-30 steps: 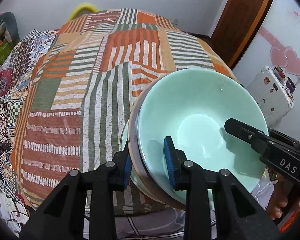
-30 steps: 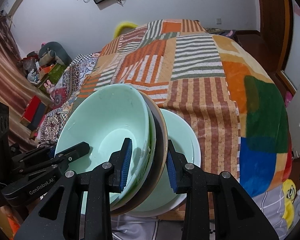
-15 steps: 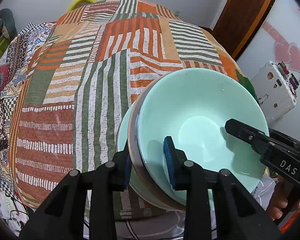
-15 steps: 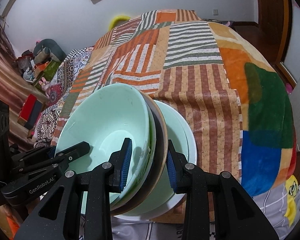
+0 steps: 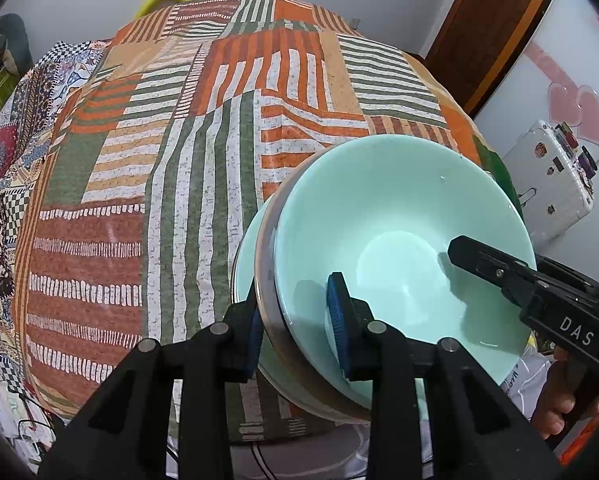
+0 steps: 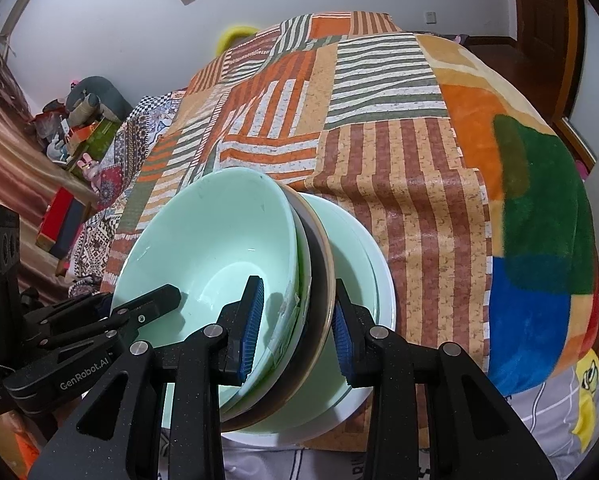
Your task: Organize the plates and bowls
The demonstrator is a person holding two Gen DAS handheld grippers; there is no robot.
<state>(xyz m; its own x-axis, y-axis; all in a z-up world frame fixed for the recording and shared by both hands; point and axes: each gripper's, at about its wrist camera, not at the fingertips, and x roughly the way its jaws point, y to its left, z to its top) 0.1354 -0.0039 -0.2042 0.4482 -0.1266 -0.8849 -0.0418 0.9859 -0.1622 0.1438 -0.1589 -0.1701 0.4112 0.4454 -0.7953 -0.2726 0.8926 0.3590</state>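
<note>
A stack of mint-green bowls [image 5: 399, 216] [image 6: 219, 240] nested in a dark brown-rimmed bowl [image 6: 319, 272] [image 5: 265, 256] hangs above the near edge of the patchwork-covered table [image 5: 179, 160]. My left gripper [image 5: 297, 320] is shut on the stack's left rim, one pad inside the top bowl and one outside. My right gripper [image 6: 297, 320] is shut on the opposite rim the same way. Below the stack lie a mint plate [image 6: 351, 264] and a white plate [image 6: 387, 292] on the table's near edge.
The striped patchwork cloth [image 6: 379, 120] covers the whole table. A brown door [image 5: 499, 28] and a white case [image 5: 551, 176] stand to the right. Clutter and toys [image 6: 79, 128] lie on the floor to the left.
Both grippers have carried the bowl stack a little forward over the table and lower; the grip on the rims is the same.
</note>
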